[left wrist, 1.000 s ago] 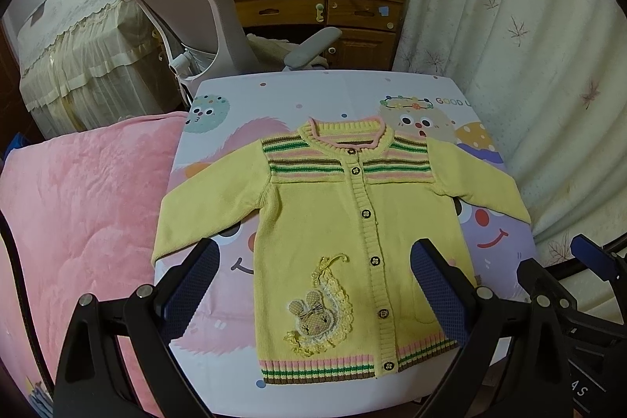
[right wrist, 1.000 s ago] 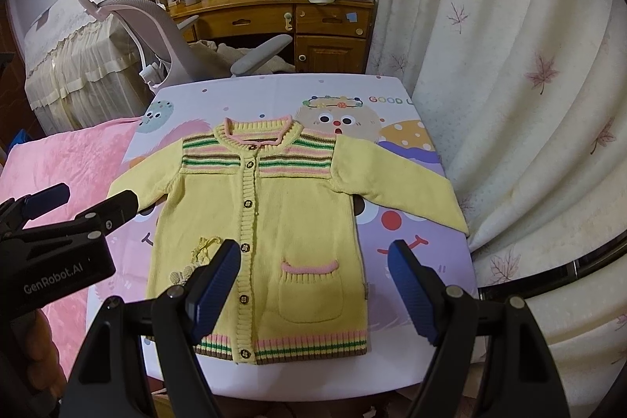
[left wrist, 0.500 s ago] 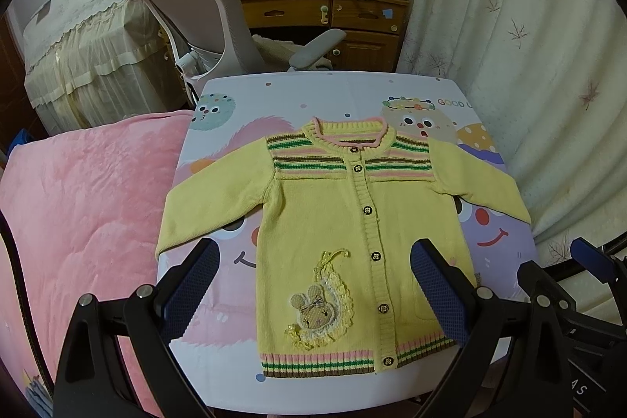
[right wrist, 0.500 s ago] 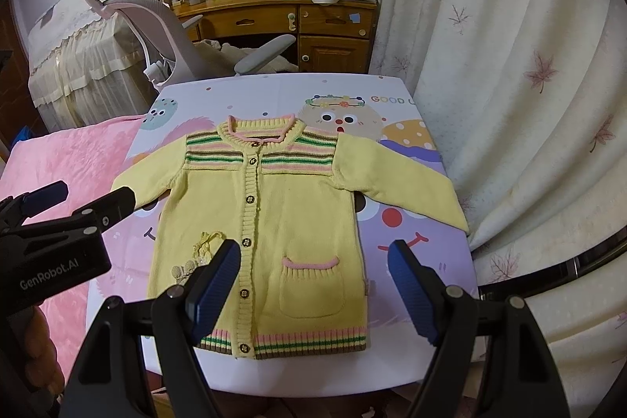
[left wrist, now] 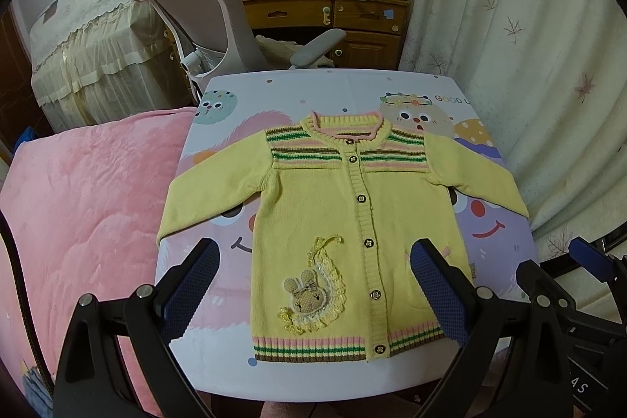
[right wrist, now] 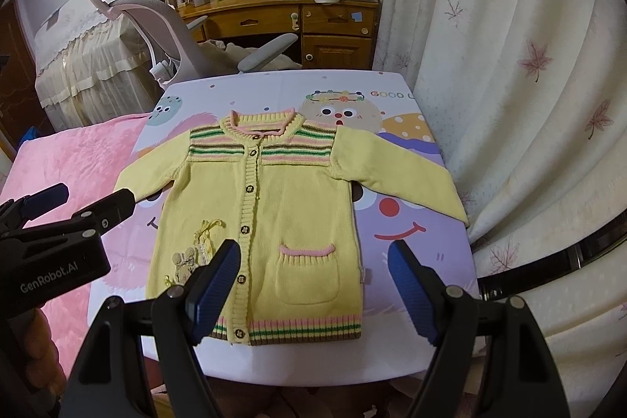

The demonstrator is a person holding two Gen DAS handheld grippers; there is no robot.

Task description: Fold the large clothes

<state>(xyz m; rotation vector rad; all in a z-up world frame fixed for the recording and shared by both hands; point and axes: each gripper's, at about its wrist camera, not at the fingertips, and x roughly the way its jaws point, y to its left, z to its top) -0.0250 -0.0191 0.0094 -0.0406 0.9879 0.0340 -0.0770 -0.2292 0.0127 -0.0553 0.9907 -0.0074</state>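
A small yellow knit cardigan [left wrist: 352, 206] with striped yoke and hem lies flat, face up and buttoned, on the cartoon-print table [left wrist: 298, 93], both sleeves spread out. It also shows in the right wrist view [right wrist: 270, 206]. My left gripper [left wrist: 313, 285] is open and empty, held above the hem near the bunny patch [left wrist: 305, 296]. My right gripper [right wrist: 309, 285] is open and empty, above the pink-trimmed pocket [right wrist: 307, 273]. The left gripper also shows at the left edge of the right wrist view [right wrist: 78, 202].
A pink quilt [left wrist: 78, 206] lies left of the table. A white office chair [left wrist: 203, 22] and a wooden desk [left wrist: 333, 10] stand behind it. A pale curtain [left wrist: 529, 65] hangs along the right side. The table's front edge [left wrist: 313, 382] is near me.
Both grippers have pulled back and risen slightly, so the cardigan sits a little farther up in each view. The cardigan has not moved. Both grippers stay open.
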